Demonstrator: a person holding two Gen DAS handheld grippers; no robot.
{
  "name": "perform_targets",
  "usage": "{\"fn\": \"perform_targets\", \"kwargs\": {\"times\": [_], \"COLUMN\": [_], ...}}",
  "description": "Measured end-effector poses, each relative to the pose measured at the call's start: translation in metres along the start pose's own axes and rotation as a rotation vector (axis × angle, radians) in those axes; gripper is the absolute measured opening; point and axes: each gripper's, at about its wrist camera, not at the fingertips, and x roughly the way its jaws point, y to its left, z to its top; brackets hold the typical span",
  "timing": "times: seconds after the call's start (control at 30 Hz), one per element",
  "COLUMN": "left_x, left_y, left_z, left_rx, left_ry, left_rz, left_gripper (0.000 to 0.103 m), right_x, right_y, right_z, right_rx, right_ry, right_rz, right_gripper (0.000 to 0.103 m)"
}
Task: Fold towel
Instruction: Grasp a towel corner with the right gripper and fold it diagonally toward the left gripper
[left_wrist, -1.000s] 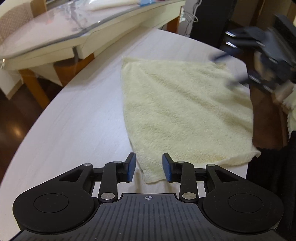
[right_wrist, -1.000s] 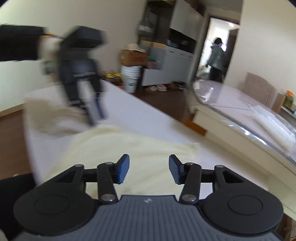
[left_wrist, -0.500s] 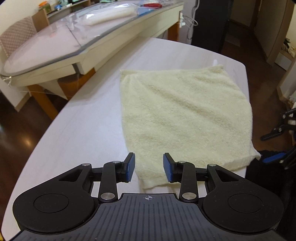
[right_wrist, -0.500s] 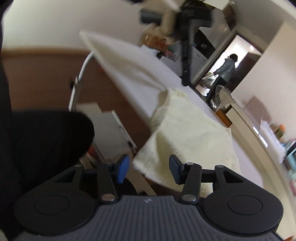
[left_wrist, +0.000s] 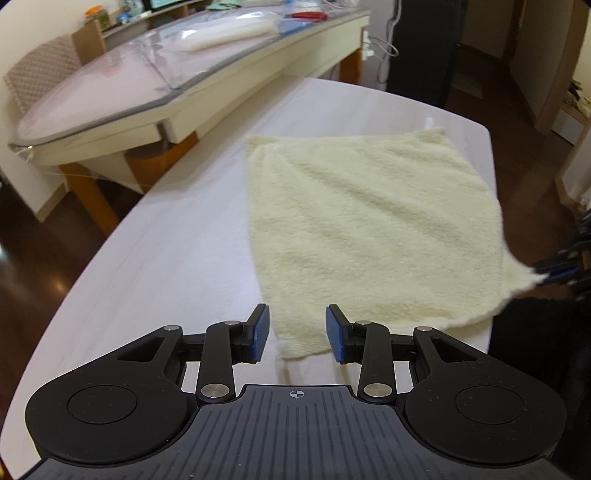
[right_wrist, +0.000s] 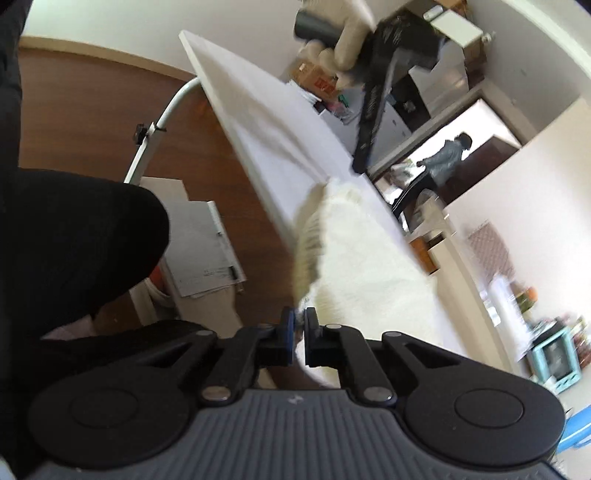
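A pale yellow towel (left_wrist: 369, 225) lies spread flat on a white table (left_wrist: 177, 258). My left gripper (left_wrist: 297, 334) is open, its blue pads on either side of the towel's near corner, just above the table. My right gripper (right_wrist: 300, 330) is shut on the towel's (right_wrist: 354, 273) right corner at the table's edge. That corner is pulled outwards, and the right gripper's tip shows at the far right of the left wrist view (left_wrist: 557, 269). The left gripper, held in a gloved hand, shows at the top of the right wrist view (right_wrist: 373, 110).
A glass-topped table (left_wrist: 147, 85) with a plastic bag and red pliers stands to the left, with a gap between. A dark cabinet (left_wrist: 424, 44) stands beyond the far end. Below the table's edge are a metal leg (right_wrist: 151, 144), papers and my dark-clothed knee (right_wrist: 74, 236).
My right gripper has swung down off the table's side and shut on the towel's right corner, lifting it slightly. My left gripper has stayed open at the near corner.
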Motion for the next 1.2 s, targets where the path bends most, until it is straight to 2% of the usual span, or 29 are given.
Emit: {"fn": "perform_targets", "kwargs": {"times": [0.2,0.47,0.6,0.7,0.8,1.03,1.2], "left_x": [0.024,0.015,0.010,0.010,0.010,0.007,0.007], "left_y": [-0.005,-0.014,-0.026,-0.030,-0.033,-0.037,-0.037], "left_z": [-0.002,-0.021,-0.023,-0.022,-0.023,-0.028,-0.031], "left_rx": [0.062,0.121,0.187,0.207,0.224,0.222,0.194], "left_ry": [0.047,0.130,0.181,0.188,0.188,0.174,0.160], "left_rz": [0.031,-0.021,-0.029,-0.019,-0.009,0.005,0.009], "left_gripper": [0.037,0.036,0.036,0.036,0.036,0.036,0.037], "right_x": [-0.017,-0.024,-0.020,-0.009,0.006,0.078,0.134], "right_y": [-0.023,-0.042,-0.065,-0.093,-0.131,-0.213,-0.241], "right_z": [0.010,0.008,0.005,0.005,0.009,0.023,0.040], "right_rx": [-0.057,-0.117,-0.144,-0.143,-0.122,-0.150,-0.206], "right_ry": [-0.021,-0.022,-0.034,-0.047,-0.060,-0.043,-0.036], "right_rz": [-0.014,-0.033,0.027,0.083,0.150,0.294,0.356], "right_gripper": [0.006,0.006,0.006,0.006,0.006,0.006,0.006]}}
